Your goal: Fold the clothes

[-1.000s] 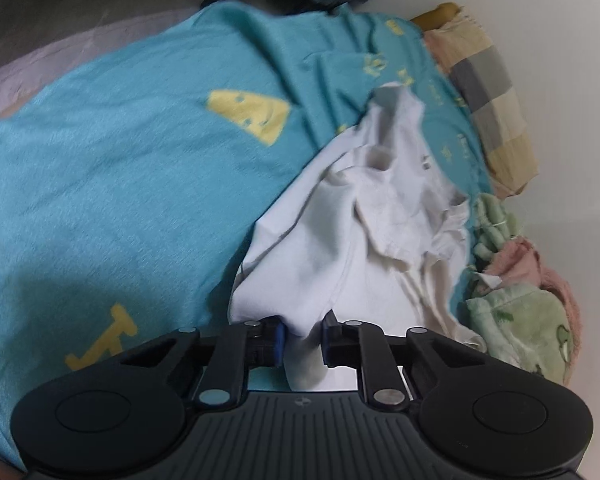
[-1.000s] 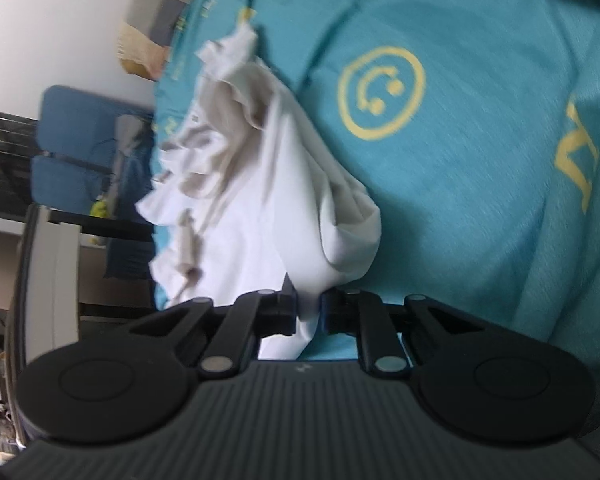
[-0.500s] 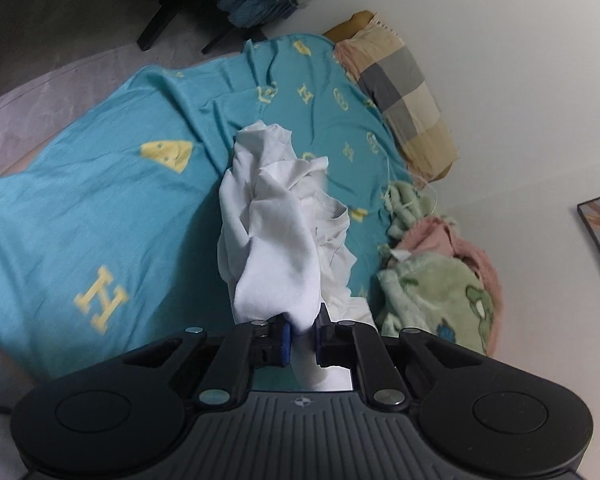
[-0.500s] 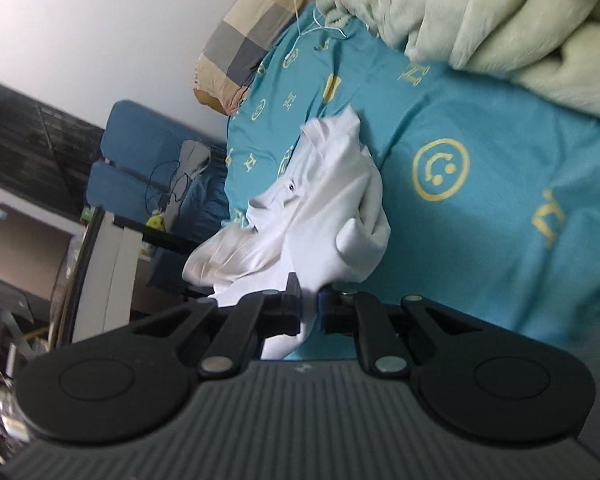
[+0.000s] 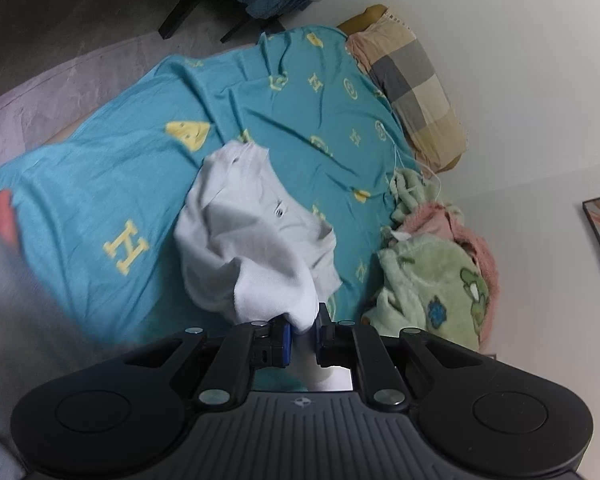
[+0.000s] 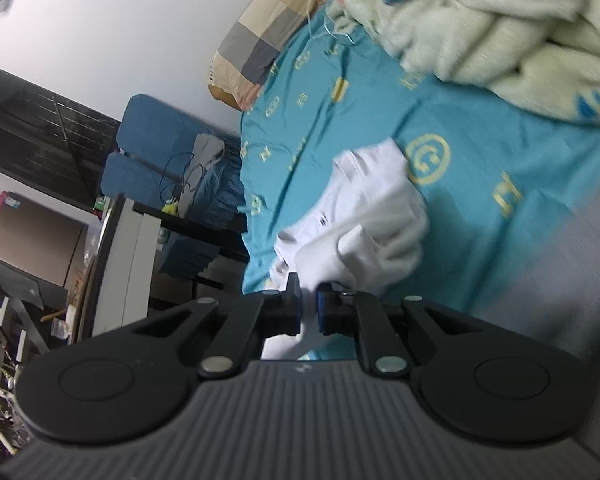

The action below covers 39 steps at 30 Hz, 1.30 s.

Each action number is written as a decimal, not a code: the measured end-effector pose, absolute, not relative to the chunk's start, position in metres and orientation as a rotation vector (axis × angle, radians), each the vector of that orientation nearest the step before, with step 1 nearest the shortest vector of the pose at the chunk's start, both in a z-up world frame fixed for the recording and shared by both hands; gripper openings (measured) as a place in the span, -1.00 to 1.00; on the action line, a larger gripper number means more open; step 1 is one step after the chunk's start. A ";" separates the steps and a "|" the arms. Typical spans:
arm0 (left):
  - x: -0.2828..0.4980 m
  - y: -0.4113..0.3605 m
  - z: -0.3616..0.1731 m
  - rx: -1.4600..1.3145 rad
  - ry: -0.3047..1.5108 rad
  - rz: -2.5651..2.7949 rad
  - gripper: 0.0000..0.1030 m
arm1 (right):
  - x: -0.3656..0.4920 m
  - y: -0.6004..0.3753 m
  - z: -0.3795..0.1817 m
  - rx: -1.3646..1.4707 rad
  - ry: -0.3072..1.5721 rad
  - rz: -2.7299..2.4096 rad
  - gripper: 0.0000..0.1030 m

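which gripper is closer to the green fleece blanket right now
Probably the left. The left gripper, shut on the white shirt, has the green fleece blanket just beside its right finger. From the right gripper, also holding the shirt, the blanket lies far ahead.

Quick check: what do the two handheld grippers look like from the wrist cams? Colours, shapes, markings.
Both the left gripper and right gripper look alike: matte black linkage arms with silver pivot pins, round black discs at each side, a ribbed dark grey body bearing a small crosshair logo, and blue pads on the fingers. No cables or sleeves are visible.
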<state>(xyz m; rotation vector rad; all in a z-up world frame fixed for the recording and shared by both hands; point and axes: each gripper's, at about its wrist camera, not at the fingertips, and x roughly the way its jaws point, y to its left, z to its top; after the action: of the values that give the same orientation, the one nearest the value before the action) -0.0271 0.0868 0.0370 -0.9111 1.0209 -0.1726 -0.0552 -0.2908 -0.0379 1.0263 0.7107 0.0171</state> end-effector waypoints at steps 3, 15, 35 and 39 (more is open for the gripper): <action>0.014 0.079 0.034 -0.909 1.014 -0.161 -0.76 | -0.012 -0.296 -0.043 1.036 0.711 0.007 -0.79; 0.193 0.050 -0.078 -0.803 1.059 -0.215 -0.72 | 0.148 -0.325 -0.130 1.075 0.785 0.003 -0.78; 0.193 0.010 -0.089 -0.361 0.839 -0.310 0.52 | 0.185 -0.312 -0.143 0.837 0.679 0.123 0.49; 0.193 -0.014 -0.099 -0.141 0.804 -0.303 0.56 | 0.190 -0.293 -0.132 0.624 0.656 0.166 0.48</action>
<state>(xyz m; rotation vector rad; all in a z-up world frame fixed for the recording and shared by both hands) 0.1928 -0.0140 -0.0992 -0.1408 0.8038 -0.3032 0.1901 -0.2930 -0.1315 0.6239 0.6556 0.1662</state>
